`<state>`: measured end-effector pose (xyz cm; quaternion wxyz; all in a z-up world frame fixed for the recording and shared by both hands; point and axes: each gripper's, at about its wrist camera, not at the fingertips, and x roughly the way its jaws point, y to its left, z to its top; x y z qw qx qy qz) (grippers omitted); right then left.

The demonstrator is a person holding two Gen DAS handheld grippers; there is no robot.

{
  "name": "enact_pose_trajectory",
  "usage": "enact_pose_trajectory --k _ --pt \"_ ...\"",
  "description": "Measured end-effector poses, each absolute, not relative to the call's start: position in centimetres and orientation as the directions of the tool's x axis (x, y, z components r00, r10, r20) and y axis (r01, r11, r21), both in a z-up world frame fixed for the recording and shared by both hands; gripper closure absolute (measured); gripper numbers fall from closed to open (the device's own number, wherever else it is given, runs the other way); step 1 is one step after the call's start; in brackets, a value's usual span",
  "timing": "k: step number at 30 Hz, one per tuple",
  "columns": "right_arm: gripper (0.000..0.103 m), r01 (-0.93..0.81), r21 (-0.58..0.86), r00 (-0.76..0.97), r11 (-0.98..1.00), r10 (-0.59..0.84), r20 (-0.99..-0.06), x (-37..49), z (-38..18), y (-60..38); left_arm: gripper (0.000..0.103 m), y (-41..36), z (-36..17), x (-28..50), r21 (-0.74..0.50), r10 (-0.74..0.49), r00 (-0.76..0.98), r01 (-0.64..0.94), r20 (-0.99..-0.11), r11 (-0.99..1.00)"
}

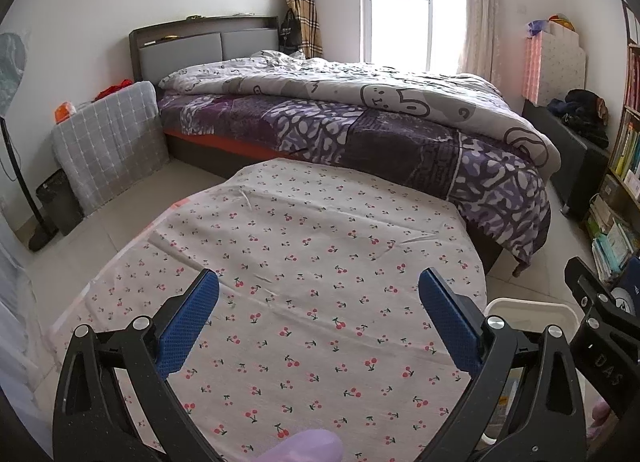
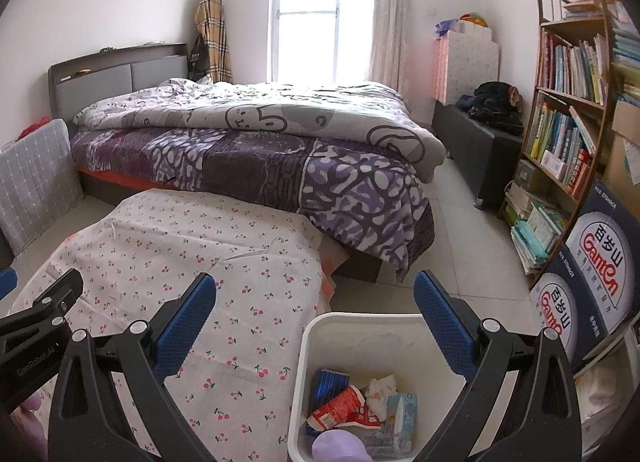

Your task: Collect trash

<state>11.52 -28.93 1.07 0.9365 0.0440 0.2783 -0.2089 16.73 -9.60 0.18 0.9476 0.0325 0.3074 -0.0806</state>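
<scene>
A white trash bin (image 2: 316, 332) stands on the floor beside a table under a cherry-print cloth (image 1: 304, 262). Inside the bin lie a red-and-white wrapper (image 2: 340, 406), a blue packet (image 2: 330, 382), a crumpled tissue (image 2: 380, 388) and a pale blue pack (image 2: 400, 414). My right gripper (image 2: 316, 288) hangs open above the bin with nothing between its fingers. Over the tablecloth my left gripper (image 1: 319, 282) is open and holds nothing. The bin's rim (image 1: 528, 304) shows at the lower right of the left wrist view. No loose trash shows on the cloth.
A bed (image 2: 256, 149) with a purple blanket lies behind the table. A bookshelf (image 2: 568, 109) and stacked water cartons (image 2: 592, 262) line the right wall. A dark bin (image 1: 58, 201) and a covered nightstand (image 1: 108, 141) stand at the left. Tiled floor (image 2: 464, 229) runs between bed and shelf.
</scene>
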Motion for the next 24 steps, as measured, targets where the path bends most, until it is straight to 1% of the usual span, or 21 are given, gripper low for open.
enact_pose_trajectory --k 8,16,24 --pt "0.007 0.416 -0.033 0.757 0.909 -0.367 -0.540 11.53 1.06 -28.93 0.008 -9.65 0.46 16.31 0.005 -0.150 0.807 0.186 -0.572 0.983" --pt "0.007 0.421 -0.033 0.756 0.907 -0.370 -0.539 11.50 0.91 -29.02 0.008 -9.71 0.54 16.34 -0.003 -0.160 0.803 0.194 -0.575 0.981" --pt "0.007 0.420 -0.033 0.757 0.907 -0.370 -0.539 11.54 0.90 -29.08 0.007 -9.94 0.70 16.29 0.016 -0.133 0.807 0.174 -0.575 0.985"
